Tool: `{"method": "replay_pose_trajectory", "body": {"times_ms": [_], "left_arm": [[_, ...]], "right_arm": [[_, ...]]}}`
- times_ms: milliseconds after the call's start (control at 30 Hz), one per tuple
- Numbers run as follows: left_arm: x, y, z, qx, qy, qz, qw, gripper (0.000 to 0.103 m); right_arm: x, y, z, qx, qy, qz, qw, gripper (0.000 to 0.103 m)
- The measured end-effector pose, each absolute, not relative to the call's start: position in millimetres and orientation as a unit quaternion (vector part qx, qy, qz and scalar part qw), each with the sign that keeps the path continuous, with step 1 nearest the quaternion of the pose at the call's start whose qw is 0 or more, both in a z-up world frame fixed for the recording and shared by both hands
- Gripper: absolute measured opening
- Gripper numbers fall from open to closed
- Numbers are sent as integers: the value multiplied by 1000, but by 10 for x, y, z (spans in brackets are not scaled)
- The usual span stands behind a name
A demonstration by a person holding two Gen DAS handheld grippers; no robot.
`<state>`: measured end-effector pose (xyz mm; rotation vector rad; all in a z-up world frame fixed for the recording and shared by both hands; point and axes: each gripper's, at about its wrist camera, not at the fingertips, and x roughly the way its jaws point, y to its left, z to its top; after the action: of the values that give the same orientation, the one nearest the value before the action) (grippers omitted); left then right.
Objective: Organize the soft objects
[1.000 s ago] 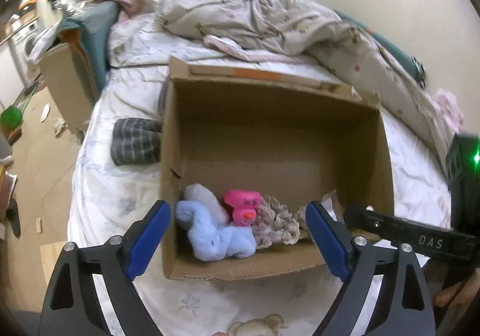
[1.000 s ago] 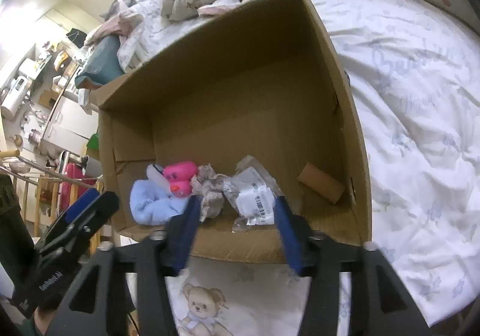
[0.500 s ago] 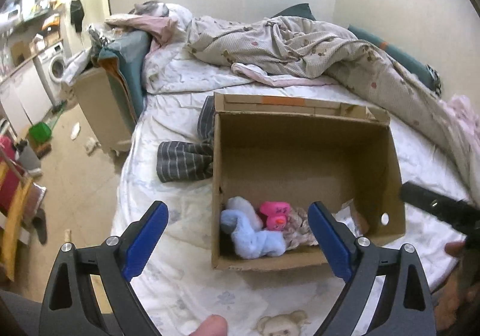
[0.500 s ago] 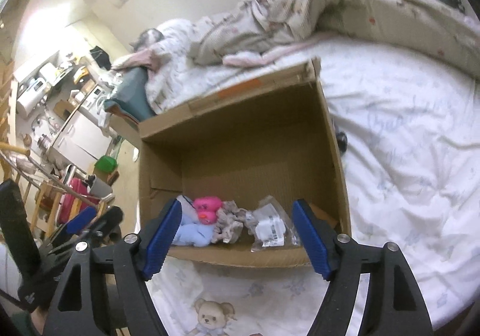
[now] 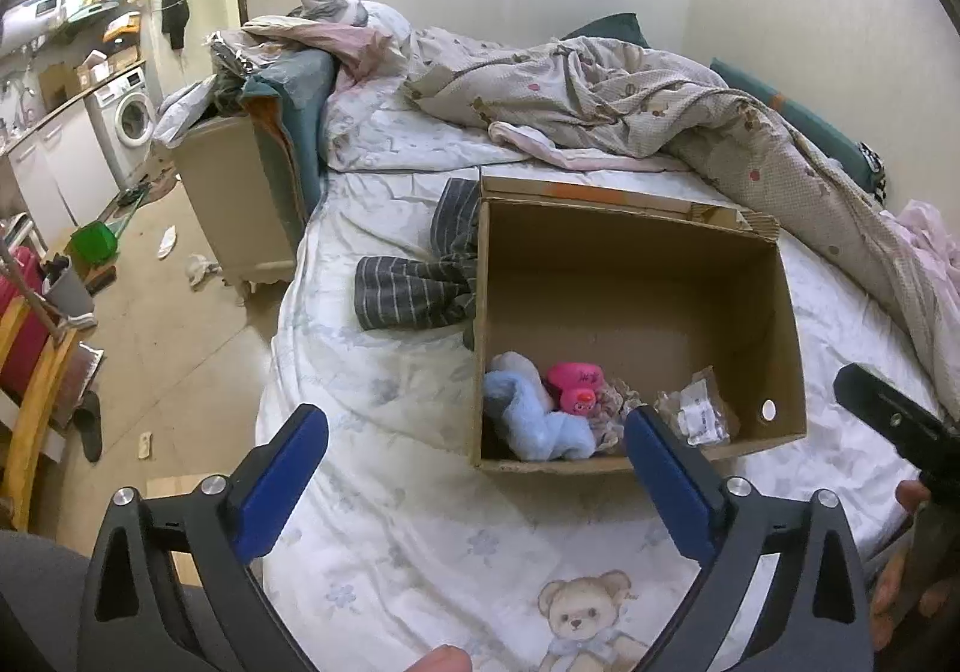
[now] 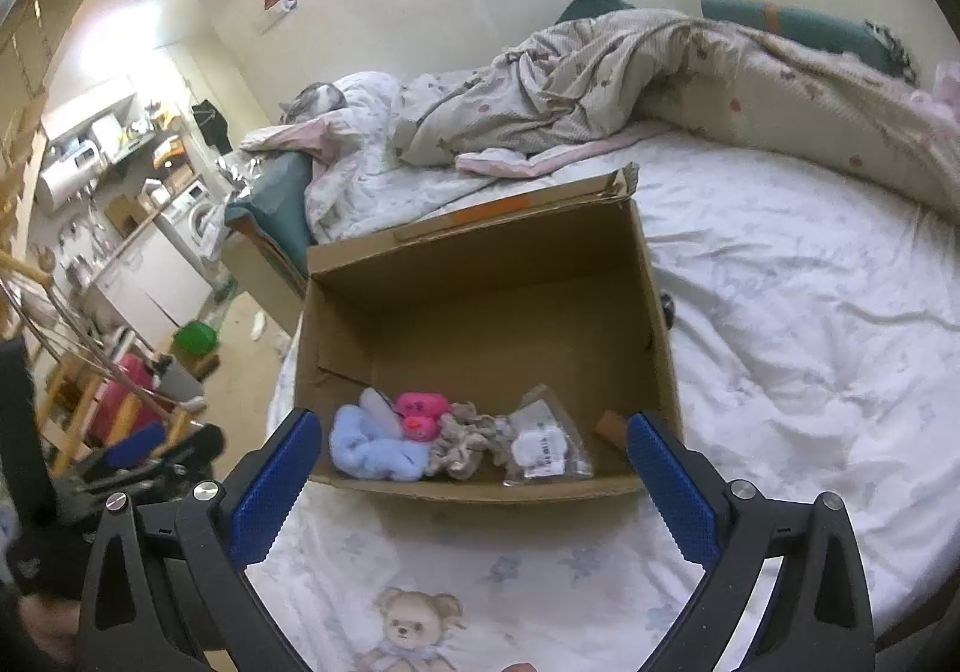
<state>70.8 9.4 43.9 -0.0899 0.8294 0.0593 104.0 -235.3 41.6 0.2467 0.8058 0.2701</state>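
L gripper (image 5: 477, 453) opening wide, empty, R gripper (image 6: 468, 456) likewise, both angled down

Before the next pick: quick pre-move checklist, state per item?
1. Left gripper empty, jaws opening: ok.
2. Right gripper empty, jaws opening: ok.
3. Both grippers outside the cardboard box: ok.
4. Blue plush, pink toy, beige scrunchie and clear packet inside the box: ok.
5. Striped grey cloth boxed: not ok, it lies on the bed beside the box.
6. Box sits flat: cannot tell.
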Motion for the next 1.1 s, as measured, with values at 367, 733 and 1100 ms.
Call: {"method": "replay_pose_trajectory", "body": {"times_ms": [367,733,1100], "left_arm": [[496,49,473,-36,393,14,919,103],[544,57,378,-47,394,31,917,103],[563,59,325,-60,402,23,914,103]], "right_arm": [[852,-2260,403,80,381,113,914,103],[856,-2233,314,48,381,88,919,103],[869,-2142,244,27,392,87,915,103]]}}
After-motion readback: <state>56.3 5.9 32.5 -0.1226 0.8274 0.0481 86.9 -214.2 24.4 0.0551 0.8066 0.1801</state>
